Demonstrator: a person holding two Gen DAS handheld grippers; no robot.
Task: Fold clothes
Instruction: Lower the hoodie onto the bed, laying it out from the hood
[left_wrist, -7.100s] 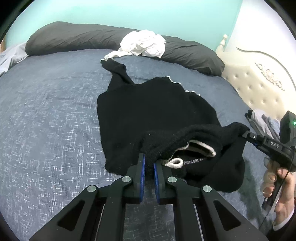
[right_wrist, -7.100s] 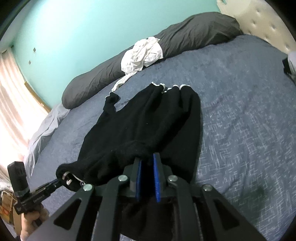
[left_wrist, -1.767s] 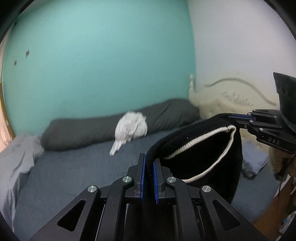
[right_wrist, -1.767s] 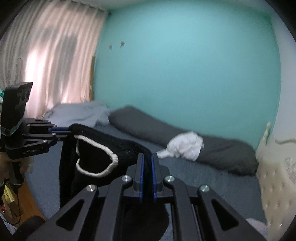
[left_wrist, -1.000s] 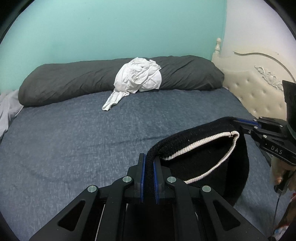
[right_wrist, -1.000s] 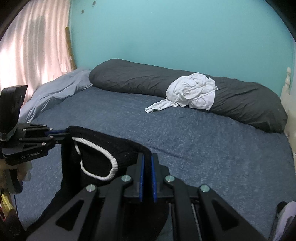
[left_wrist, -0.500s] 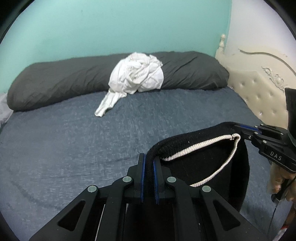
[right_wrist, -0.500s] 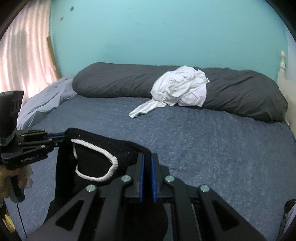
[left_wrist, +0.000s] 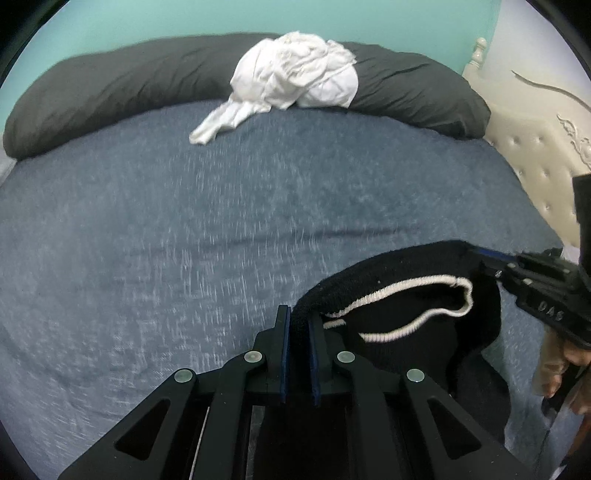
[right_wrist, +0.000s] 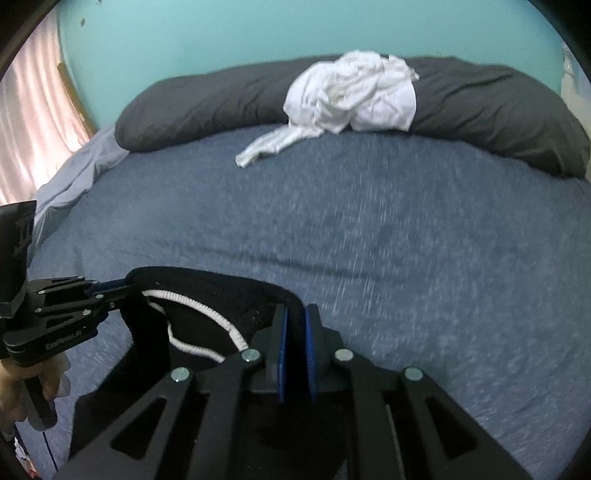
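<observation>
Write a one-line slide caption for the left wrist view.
Left gripper and right gripper pinch a black sweater over the blue bed, crumpled white garment behind.

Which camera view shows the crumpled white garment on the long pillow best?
The right wrist view: the white garment appears larger and nearer the centre, its trailing end clear on the bed. The left wrist view shows it smaller, near the top edge.
</observation>
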